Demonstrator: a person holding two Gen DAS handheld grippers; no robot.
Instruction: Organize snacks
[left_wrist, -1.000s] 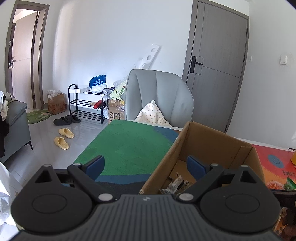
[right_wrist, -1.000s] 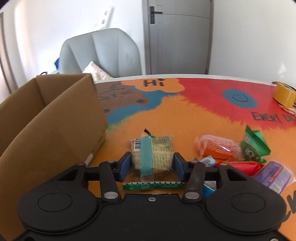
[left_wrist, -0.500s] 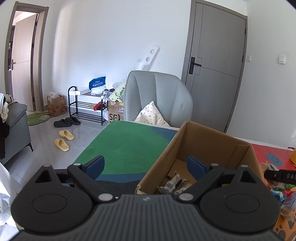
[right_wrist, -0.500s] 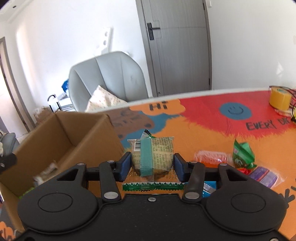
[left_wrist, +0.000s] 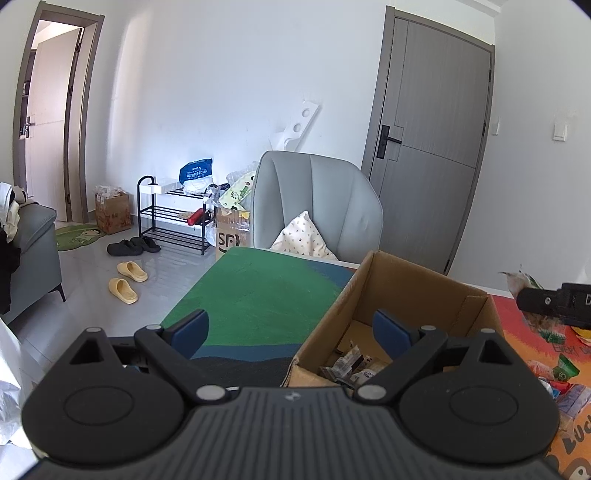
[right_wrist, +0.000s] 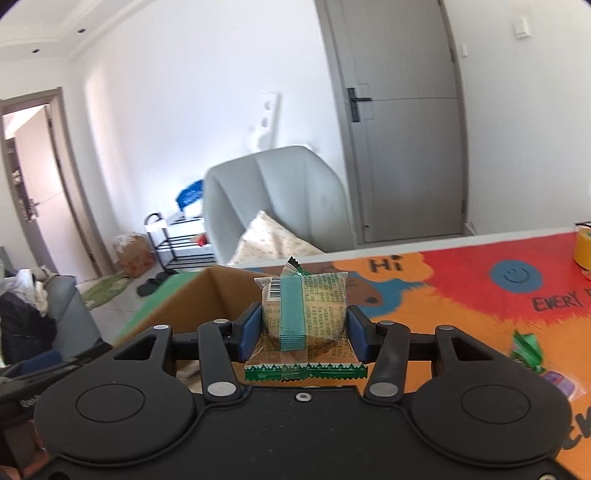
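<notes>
The cardboard box is seen just beyond and below the right gripper, so a release made too early could send the packet against the box's near wall or onto the table mat. The snack packet is pinched between the right fingers, above the table, its green crimped edge hanging toward the camera. The left gripper is held spread and empty near the box.

We see that the left gripper and right gripper share one build: black linkage arms, silver pivot screws, round recessed discs, blue finger pads, ribbed grey housing.
</notes>
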